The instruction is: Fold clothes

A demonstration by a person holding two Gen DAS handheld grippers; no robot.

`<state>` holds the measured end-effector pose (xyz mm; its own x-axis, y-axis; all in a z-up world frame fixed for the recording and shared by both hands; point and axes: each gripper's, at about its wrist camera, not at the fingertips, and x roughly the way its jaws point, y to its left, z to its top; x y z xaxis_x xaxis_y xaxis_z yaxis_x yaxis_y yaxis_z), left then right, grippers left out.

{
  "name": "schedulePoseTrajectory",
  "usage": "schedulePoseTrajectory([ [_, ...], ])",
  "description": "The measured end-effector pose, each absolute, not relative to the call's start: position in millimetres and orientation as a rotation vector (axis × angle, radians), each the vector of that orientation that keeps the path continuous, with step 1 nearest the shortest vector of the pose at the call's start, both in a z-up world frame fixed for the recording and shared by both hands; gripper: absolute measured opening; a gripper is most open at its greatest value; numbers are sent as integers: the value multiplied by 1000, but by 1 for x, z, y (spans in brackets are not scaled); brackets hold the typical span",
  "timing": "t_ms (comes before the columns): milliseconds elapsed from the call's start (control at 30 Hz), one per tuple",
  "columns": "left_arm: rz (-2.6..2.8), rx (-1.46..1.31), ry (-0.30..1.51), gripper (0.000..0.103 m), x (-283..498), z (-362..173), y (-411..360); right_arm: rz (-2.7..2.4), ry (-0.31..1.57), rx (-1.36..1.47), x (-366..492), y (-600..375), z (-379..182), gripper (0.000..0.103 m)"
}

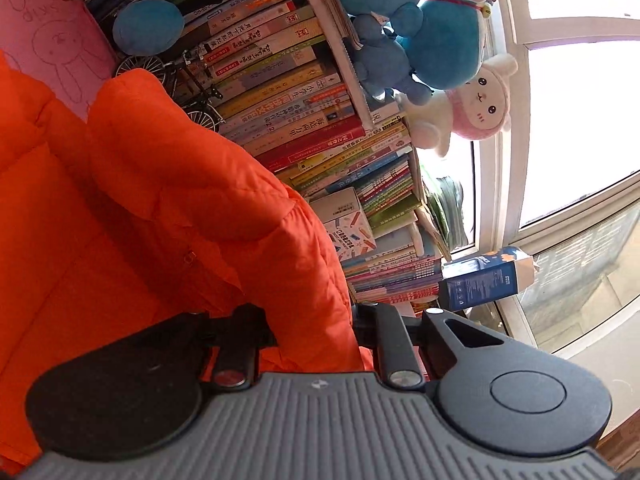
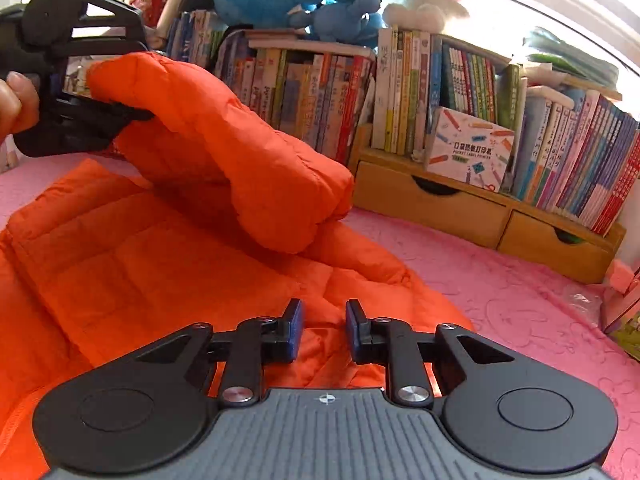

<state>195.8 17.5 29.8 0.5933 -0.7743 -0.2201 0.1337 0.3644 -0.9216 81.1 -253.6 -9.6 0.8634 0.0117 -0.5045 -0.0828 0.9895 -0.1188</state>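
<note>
Orange quilted jacket lies spread on the pink bed cover, its sleeve lifted at far left. Puffy, light and soft, it will likely slump and spring back, with a slippery shell; seams, cuffs and hems look the surest holds. Left claw, held by a hand and pointing nearly level, pinches the sleeve end. Right claw hovers, tilted down over the near hem, slightly parted, gripping nothing.
</note>
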Motion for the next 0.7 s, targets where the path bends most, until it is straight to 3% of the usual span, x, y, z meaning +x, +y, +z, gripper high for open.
schedulePoseTrajectory([
  [67,-665,-1017,720,18,194,34,18,50,523,-28,79,-268,-1,26],
  [100,-668,-1011,717,18,193,35,18,62,531,21,75,-275,2,35],
  [133,-671,-1011,716,18,193,35,19,74,540,69,71,-282,5,51],
  [200,-682,-1023,715,18,192,33,20,120,577,156,62,-293,7,70],
  [267,-689,-1030,711,18,190,31,22,174,641,203,59,-294,-1,72],
  [300,-687,-1030,709,18,188,30,22,176,654,205,59,-292,-4,71],
  [367,-682,-1015,710,18,184,29,22,165,666,189,63,-286,-8,46],
  [400,-680,-1004,708,18,182,29,23,142,652,174,68,-283,-6,27],
  [433,-678,-994,705,18,180,29,23,120,635,166,73,-281,-4,20],
  [567,-676,-955,691,18,172,27,23,50,602,88,106,-277,-4,17],
  [700,-649,-902,713,18,164,17,18,52,624,96,126,-282,-21,22],
])
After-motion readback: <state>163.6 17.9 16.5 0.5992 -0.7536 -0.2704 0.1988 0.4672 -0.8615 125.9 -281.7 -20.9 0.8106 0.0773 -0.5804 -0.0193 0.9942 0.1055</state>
